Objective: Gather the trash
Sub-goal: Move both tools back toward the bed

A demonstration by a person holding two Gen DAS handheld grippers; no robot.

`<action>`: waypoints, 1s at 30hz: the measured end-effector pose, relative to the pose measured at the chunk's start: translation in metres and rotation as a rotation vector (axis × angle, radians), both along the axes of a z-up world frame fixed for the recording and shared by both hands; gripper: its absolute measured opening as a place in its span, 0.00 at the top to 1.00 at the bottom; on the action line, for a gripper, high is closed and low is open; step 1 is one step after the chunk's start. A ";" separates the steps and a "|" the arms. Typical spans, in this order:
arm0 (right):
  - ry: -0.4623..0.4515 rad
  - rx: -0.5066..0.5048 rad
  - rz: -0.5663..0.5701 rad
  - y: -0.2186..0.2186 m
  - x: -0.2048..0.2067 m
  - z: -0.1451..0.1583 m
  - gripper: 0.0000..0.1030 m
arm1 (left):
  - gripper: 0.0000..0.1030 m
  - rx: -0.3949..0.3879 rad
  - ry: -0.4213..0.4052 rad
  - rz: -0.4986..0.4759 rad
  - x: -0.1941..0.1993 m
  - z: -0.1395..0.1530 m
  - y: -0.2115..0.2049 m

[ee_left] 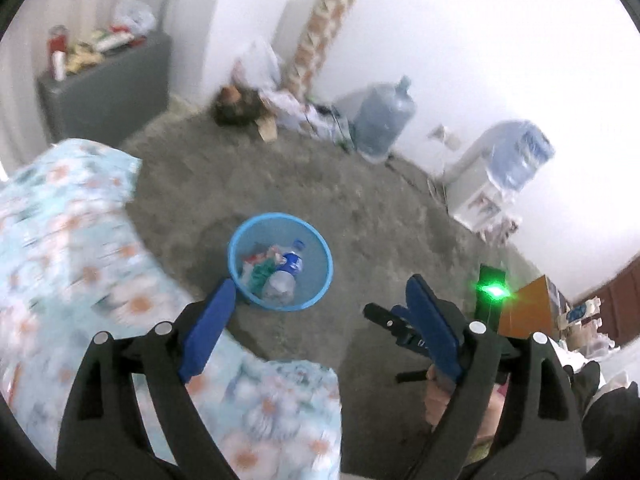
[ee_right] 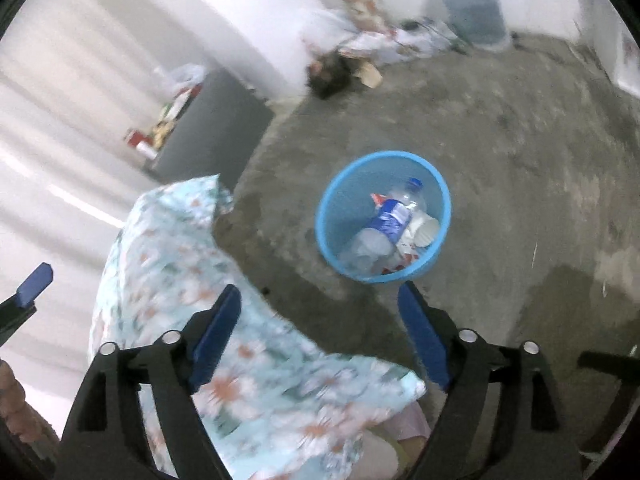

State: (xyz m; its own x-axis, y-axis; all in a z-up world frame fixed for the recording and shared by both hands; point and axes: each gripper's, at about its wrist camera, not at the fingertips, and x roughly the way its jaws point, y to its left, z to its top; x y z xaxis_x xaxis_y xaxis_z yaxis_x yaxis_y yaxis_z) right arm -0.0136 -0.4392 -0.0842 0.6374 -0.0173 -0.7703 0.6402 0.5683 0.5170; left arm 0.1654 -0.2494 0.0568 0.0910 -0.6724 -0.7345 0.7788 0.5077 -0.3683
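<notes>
Blue-padded fingers of the left gripper fill the foreground of the left wrist view, spread wide with nothing between them. The right gripper stands likewise released and empty, and it also shows in the left view beside a green indicator light. A floral cloth lies directly below both tools.

Task items: the blue bin stands upright on the grey floor, just beyond the cloth edge. Inside it lies a clear bottle with a blue label, along with a white cup and crumpled wrappers.

Orientation: the bottle leans inside the bin, its long axis running from the base at the bin floor up to the blue cap near the far rim. The cap points away from the grippers.

Risks:
- Both views are motion-blurred. A fast sweep low over the bin is likely to clip the rim and tip it, spilling the contents.
- Loose cloth near the fingers can snag on a pad.
- Clutter along the far wall is too blurred to sort into trash and belongings; a wrong pick is possible.
</notes>
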 end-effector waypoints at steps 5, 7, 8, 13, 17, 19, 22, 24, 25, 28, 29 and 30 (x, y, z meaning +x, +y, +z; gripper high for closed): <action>-0.040 -0.073 0.121 0.048 0.010 0.046 0.19 | 0.19 -0.054 -0.062 0.112 -0.015 0.025 0.092; -0.068 -0.060 0.170 0.062 0.015 0.056 0.19 | 0.19 -0.063 -0.098 0.191 -0.020 0.028 0.137; -0.090 -0.046 0.205 0.073 0.019 0.063 0.19 | 0.19 -0.066 -0.111 0.221 -0.021 0.028 0.152; -0.135 -0.002 0.336 0.116 0.036 0.079 0.19 | 0.19 -0.073 -0.140 0.410 -0.030 0.021 0.250; -0.128 0.017 0.420 0.146 0.050 0.081 0.19 | 0.19 -0.074 -0.104 0.521 -0.032 0.009 0.301; -0.125 0.024 0.449 0.158 0.052 0.081 0.19 | 0.19 -0.065 -0.103 0.573 -0.034 0.003 0.323; -0.125 0.059 0.491 0.173 0.057 0.079 0.19 | 0.19 -0.064 -0.102 0.640 -0.037 -0.003 0.349; -0.135 0.091 0.515 0.181 0.060 0.078 0.19 | 0.19 -0.077 -0.097 0.677 -0.038 -0.006 0.364; -0.139 0.106 0.525 0.184 0.060 0.077 0.19 | 0.19 -0.075 -0.108 0.704 -0.040 -0.006 0.373; -0.167 0.165 0.582 0.200 0.066 0.074 0.19 | 0.19 -0.064 -0.135 0.770 -0.046 -0.006 0.395; -0.173 0.190 0.607 0.208 0.071 0.073 0.19 | 0.19 -0.065 -0.138 0.789 -0.047 -0.007 0.403; -0.176 0.210 0.632 0.216 0.076 0.071 0.19 | 0.19 -0.062 -0.140 0.804 -0.047 -0.009 0.410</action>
